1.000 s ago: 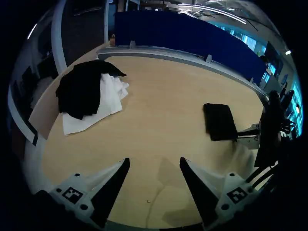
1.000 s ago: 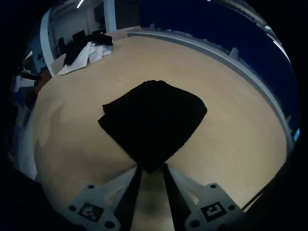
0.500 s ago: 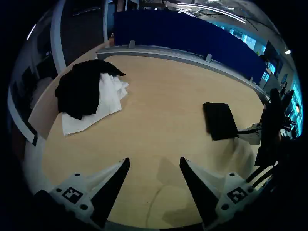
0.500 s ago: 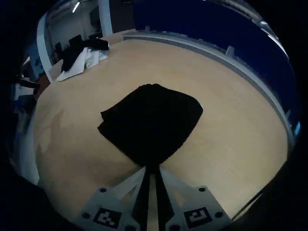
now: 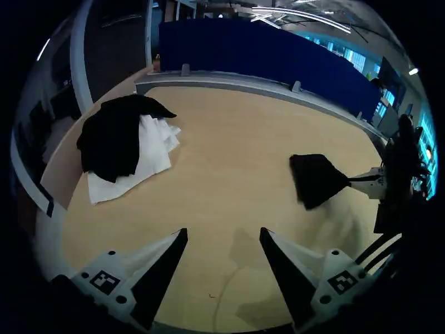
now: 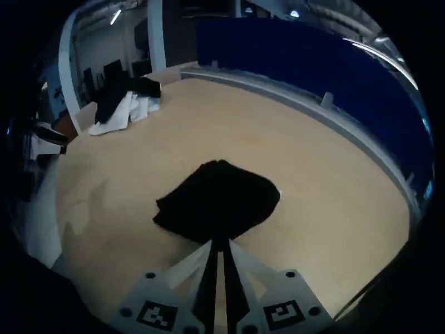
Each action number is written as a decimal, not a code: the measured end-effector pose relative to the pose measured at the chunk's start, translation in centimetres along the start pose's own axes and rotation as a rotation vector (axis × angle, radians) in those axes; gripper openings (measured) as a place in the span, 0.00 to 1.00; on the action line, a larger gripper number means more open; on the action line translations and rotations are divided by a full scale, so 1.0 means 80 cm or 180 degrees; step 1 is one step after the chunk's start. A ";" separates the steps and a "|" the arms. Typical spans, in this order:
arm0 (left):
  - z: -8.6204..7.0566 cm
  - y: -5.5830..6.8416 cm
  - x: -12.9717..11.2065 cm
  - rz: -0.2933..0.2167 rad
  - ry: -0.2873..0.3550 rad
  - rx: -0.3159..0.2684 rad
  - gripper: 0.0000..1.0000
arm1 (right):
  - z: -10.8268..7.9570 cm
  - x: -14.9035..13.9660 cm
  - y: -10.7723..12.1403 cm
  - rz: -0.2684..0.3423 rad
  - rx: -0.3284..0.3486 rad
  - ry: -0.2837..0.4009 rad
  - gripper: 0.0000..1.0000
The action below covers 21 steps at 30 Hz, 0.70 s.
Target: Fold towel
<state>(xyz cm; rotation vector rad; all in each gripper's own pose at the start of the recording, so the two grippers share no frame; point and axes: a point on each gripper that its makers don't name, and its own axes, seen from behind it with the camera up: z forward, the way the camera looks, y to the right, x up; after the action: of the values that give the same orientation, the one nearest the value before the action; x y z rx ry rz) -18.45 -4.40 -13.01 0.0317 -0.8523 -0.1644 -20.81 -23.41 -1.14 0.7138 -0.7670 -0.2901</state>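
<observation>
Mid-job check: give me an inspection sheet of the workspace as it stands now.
Surface: light wooden table, bare around the towel.
Job's things: black towel, folded, its near corner pulled to a point at the right gripper.
Clutter: pile of black and white cloths at the table's far corner, apart from the towel.
Grippers: left gripper open above the table, holding nothing; right gripper with fingers shut on the towel's corner.
Cables: thin dark leads beside the right gripper; cannot tell what they join.
Surroundings: blue partition along the table's far edge, office space beyond.
</observation>
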 end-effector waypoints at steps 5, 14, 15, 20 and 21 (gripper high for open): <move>-0.004 0.012 0.015 0.0035 0.0075 -0.0048 0.96 | -0.031 0.052 0.004 -0.0075 -0.0041 0.0233 0.06; -0.015 0.030 0.036 0.0096 0.0198 -0.0116 0.97 | -0.078 0.097 0.024 -0.0116 -0.0142 0.0454 0.06; -0.016 0.031 0.036 0.0099 0.0205 -0.0120 0.96 | -0.079 0.095 0.025 -0.0116 -0.0150 0.0450 0.06; -0.018 0.036 0.032 0.0094 0.0199 -0.0132 0.96 | -0.078 0.085 0.029 -0.0098 -0.0166 0.0428 0.06; -0.018 0.036 0.031 0.0093 0.0197 -0.0133 0.96 | -0.077 0.083 0.029 -0.0094 -0.0171 0.0426 0.06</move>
<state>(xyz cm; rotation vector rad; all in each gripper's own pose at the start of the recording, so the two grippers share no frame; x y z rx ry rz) -15.38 -1.97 -11.88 -0.0147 -0.7871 -0.1531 -11.77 -21.99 0.89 0.6870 -0.6199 -0.2857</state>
